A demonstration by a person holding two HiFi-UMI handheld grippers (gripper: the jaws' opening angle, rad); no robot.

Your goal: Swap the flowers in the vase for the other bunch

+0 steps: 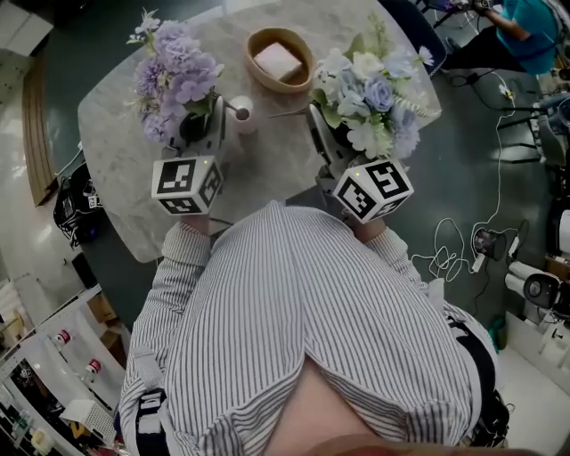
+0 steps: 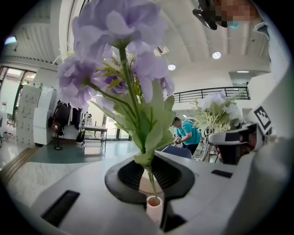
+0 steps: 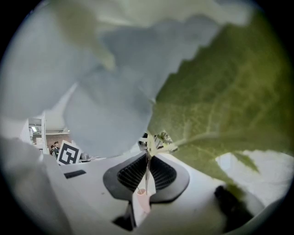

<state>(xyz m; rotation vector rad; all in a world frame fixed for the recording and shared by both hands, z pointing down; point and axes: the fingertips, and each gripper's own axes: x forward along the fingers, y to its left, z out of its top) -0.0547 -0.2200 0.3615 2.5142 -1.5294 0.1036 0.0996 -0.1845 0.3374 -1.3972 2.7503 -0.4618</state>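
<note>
A purple bunch (image 1: 174, 76) is held up over the left of the marble table (image 1: 125, 160). My left gripper (image 1: 199, 126) is shut on its green stem (image 2: 150, 181), which stands upright between the jaws under the blooms (image 2: 124, 55). To the right is a white and pale blue bunch (image 1: 370, 98). My right gripper (image 1: 326, 135) is shut on its thin stem (image 3: 147, 170), and petals and a big leaf (image 3: 220, 105) fill that view. A small white vase (image 1: 240, 114) stands on the table between the two grippers, just right of the left one. Its mouth looks empty.
A wooden bowl (image 1: 279, 61) holding a pale block sits at the table's far side. Cables (image 1: 463, 240) and equipment lie on the floor to the right. A person in a teal top (image 1: 525, 27) is at the back right. Shelving stands at the lower left.
</note>
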